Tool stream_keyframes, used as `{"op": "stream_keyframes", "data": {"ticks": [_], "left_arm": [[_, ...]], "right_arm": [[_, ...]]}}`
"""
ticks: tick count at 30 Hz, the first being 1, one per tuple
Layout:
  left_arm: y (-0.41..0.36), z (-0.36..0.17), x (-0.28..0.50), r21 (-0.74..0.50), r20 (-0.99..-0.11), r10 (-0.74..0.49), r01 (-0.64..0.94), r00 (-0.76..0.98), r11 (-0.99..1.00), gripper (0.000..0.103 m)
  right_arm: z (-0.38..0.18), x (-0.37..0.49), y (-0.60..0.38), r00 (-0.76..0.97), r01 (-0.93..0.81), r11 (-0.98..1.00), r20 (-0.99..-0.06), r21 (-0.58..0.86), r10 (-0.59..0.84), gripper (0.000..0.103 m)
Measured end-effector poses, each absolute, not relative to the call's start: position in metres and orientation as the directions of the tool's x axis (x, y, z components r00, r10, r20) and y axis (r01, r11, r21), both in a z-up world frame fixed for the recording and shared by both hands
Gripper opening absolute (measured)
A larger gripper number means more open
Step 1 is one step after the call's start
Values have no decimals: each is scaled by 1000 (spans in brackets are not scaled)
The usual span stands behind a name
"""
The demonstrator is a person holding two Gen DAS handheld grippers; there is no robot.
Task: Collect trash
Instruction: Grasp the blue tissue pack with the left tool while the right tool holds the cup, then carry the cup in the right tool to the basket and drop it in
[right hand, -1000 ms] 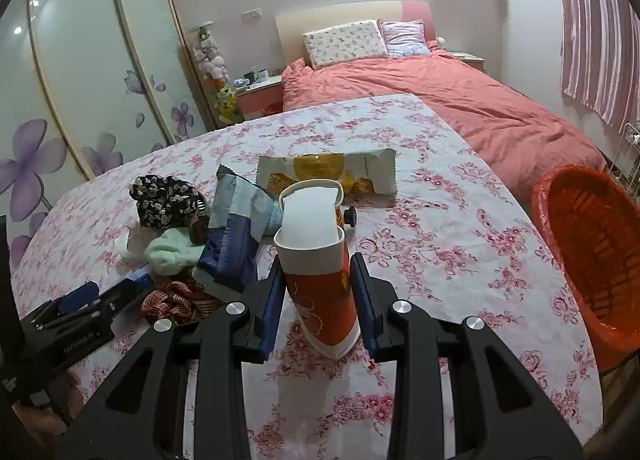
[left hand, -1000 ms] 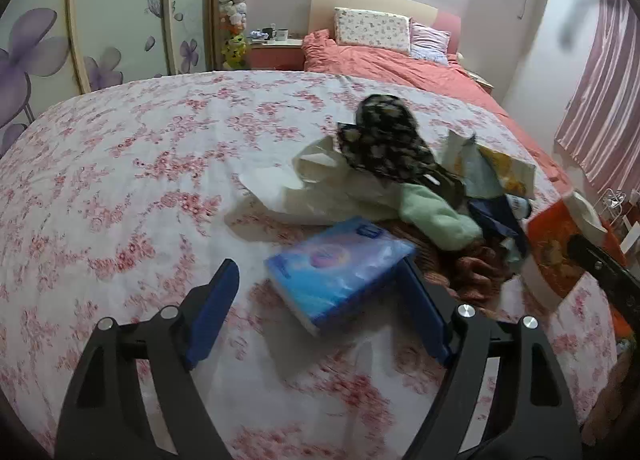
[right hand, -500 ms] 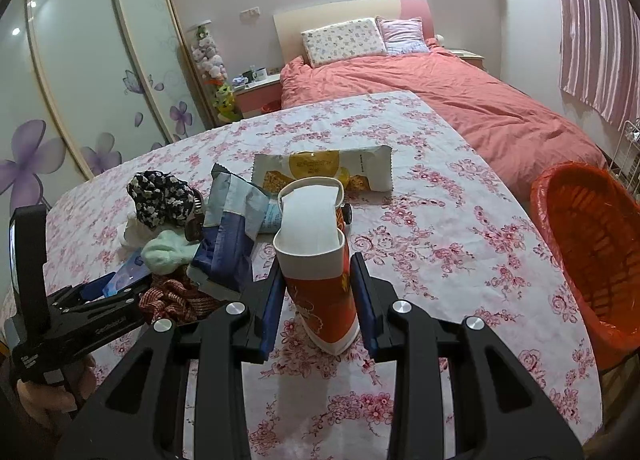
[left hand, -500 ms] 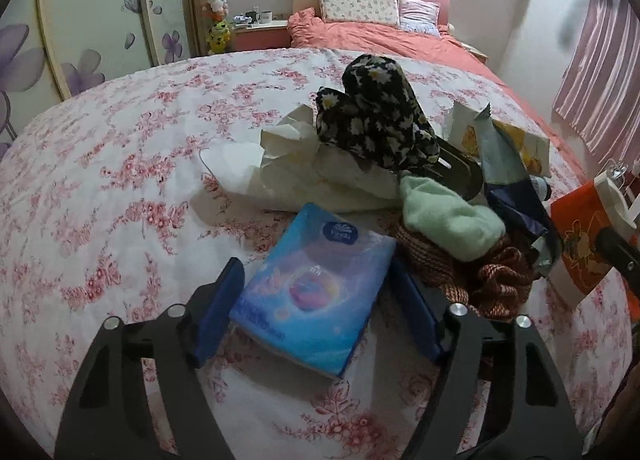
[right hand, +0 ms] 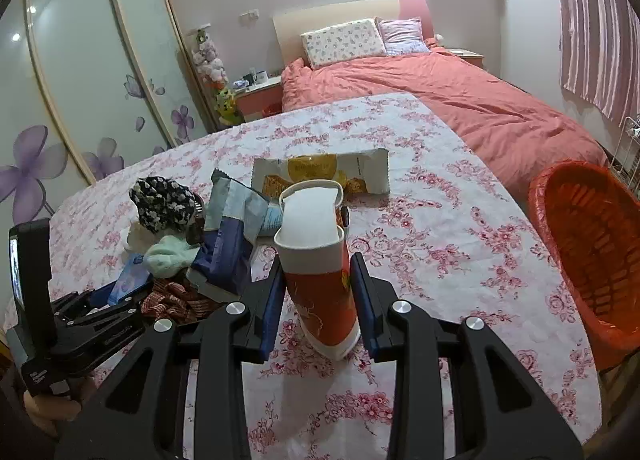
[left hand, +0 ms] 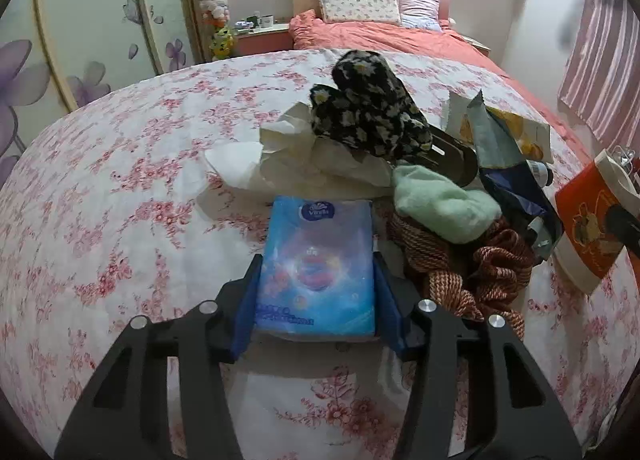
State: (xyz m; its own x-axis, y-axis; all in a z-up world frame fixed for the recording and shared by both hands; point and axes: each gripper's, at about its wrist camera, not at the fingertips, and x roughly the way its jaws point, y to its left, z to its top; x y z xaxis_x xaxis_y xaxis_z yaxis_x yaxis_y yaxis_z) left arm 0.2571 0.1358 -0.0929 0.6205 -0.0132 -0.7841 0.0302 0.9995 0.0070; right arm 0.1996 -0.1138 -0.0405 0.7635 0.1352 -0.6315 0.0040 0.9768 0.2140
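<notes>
A blue tissue pack lies flat on the floral tablecloth, beside a heap of cloths and wrappers. My left gripper straddles its near half; the jaws are closing, and both blue pads lie against the pack's long sides. In the right wrist view the same gripper shows at the far left with the pack in it. My right gripper is shut on a crushed orange-and-white paper cup, which stands tilted with its base on the cloth. The cup also shows at the left wrist view's right edge.
The heap holds crumpled white paper, a black floral cloth, a green cloth, a red-brown woven cloth and a blue-grey bag. A white-yellow snack wrapper lies behind the cup. An orange basket stands off the table's right edge.
The left gripper has slid forward over the blue tissue pack, and its jaws have narrowed from wide apart to lying against its sides. The right gripper and cup have not moved.
</notes>
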Motion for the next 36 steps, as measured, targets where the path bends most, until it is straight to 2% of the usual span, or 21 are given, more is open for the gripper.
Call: {"op": "stream_keyframes", "data": {"ticks": [10, 19, 36], "left_arm": [[139, -65, 240, -18, -748, -21, 12, 664, 1000, 51], [122, -22, 221, -61, -688, -80, 53, 722, 997, 51], [37, 45, 196, -99, -583, -227, 209, 780, 973, 51]], "right_arm": [[-29, 192, -124, 784, 12, 972, -606, 235, 137, 33], [-4, 177, -133, 830, 5, 970, -543, 243, 132, 33], [34, 139, -186, 904, 69, 958, -424, 279, 58, 33]]}}
